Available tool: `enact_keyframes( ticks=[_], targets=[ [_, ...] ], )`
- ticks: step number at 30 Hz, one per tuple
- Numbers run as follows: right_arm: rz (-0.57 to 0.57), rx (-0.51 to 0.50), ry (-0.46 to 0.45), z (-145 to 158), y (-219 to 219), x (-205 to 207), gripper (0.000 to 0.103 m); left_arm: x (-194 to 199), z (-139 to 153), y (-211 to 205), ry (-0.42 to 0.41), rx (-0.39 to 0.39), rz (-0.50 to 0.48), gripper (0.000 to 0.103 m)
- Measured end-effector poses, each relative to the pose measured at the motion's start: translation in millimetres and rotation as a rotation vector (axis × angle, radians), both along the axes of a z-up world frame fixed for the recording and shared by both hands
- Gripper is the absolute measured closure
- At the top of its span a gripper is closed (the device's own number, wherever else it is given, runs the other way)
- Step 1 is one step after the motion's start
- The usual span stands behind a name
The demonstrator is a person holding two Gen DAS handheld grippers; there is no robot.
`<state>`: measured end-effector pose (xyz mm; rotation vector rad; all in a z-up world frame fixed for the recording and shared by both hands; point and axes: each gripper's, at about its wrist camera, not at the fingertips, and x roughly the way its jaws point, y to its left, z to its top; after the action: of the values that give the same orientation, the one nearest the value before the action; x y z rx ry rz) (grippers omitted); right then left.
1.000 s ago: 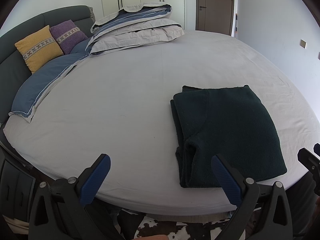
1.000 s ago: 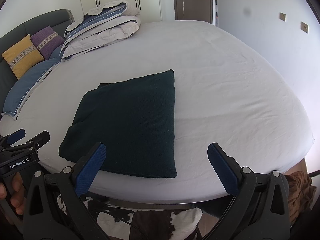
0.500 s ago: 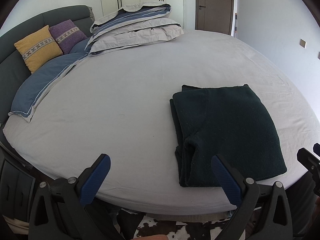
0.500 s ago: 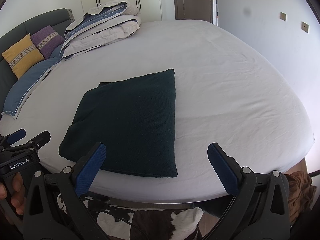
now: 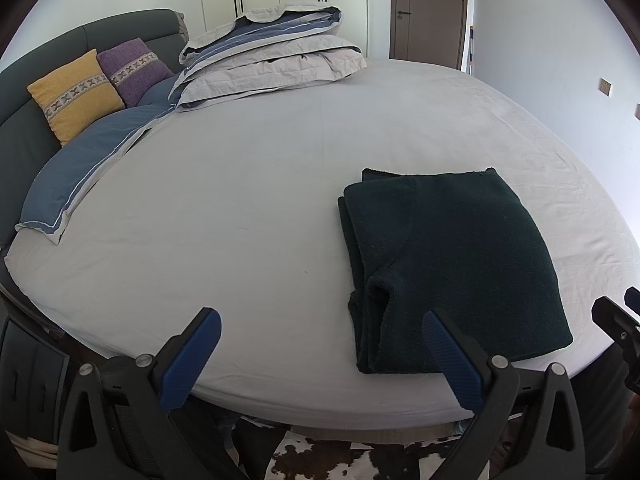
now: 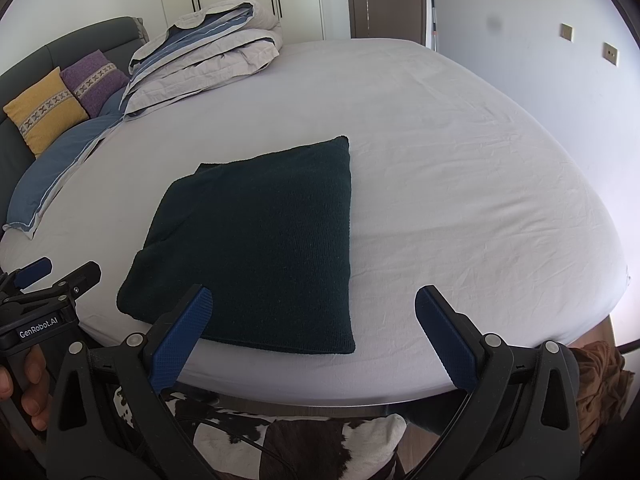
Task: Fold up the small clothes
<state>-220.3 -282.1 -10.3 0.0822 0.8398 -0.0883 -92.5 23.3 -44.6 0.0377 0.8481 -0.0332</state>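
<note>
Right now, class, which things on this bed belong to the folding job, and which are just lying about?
Job: folded dark green knitted garment; open left gripper; open right gripper.

Lying about: stacked grey-blue duvet; yellow cushion; purple cushion.

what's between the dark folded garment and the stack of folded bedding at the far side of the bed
Nothing: only bare grey sheet lies between the dark garment and the folded bedding. Both wrist views show it.

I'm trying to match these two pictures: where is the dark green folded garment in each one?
Left wrist view: the dark green folded garment lies right of centre, near the bed's front edge.
Right wrist view: the garment lies left of centre, also near the front edge.
Shared landmark: the yellow cushion, at the far left in both.
</note>
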Motion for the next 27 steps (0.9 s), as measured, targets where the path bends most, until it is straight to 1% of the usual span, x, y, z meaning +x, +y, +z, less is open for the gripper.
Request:
enact_keyframes(
  ticks=[27],
  targets=[
    [0.003,0.002,0.003,-3.3,0.2,1.5,0.0,5.8,-0.9,1.3,0.012,-0.006,-0.016,0.0]
  ],
)
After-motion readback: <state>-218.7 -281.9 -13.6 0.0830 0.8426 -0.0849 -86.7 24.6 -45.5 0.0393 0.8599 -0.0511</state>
